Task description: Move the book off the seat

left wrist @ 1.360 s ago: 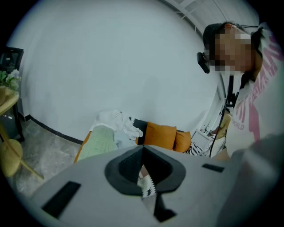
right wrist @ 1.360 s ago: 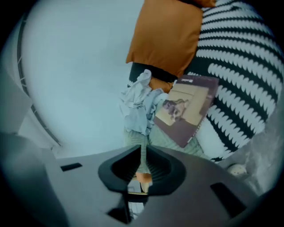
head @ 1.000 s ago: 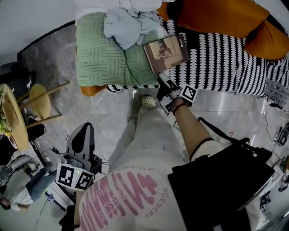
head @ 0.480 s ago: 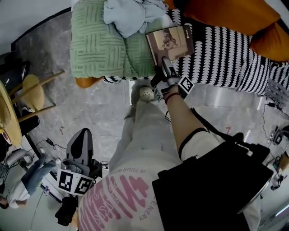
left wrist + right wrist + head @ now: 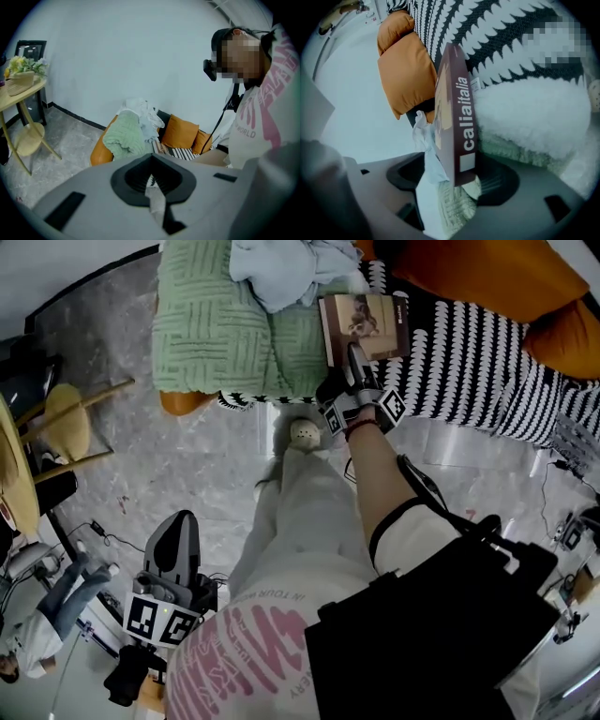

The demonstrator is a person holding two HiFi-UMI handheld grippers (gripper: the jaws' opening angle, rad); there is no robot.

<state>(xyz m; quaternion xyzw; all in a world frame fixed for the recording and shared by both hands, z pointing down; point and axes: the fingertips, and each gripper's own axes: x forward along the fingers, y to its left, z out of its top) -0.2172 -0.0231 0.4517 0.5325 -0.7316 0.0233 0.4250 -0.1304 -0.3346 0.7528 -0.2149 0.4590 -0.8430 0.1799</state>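
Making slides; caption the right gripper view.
The right gripper, its jaws just closing, straddles the brown rectangular book, a puffy orange cushion behind.

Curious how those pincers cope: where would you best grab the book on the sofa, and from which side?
Its near edge, coming from the front of the sofa. The book lies flat and thin, that edge facing outward; the green blanket beneath probably lets one jaw slide under.

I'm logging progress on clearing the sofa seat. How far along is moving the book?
Done: the right hand-held gripper is at the book. In hand: its jaws, which have just been closing, straddle the book's near edge, not yet clamped. To do: grip, lift and carry it off the seat, where it lies. The left hand-held gripper hangs shut, far from it.
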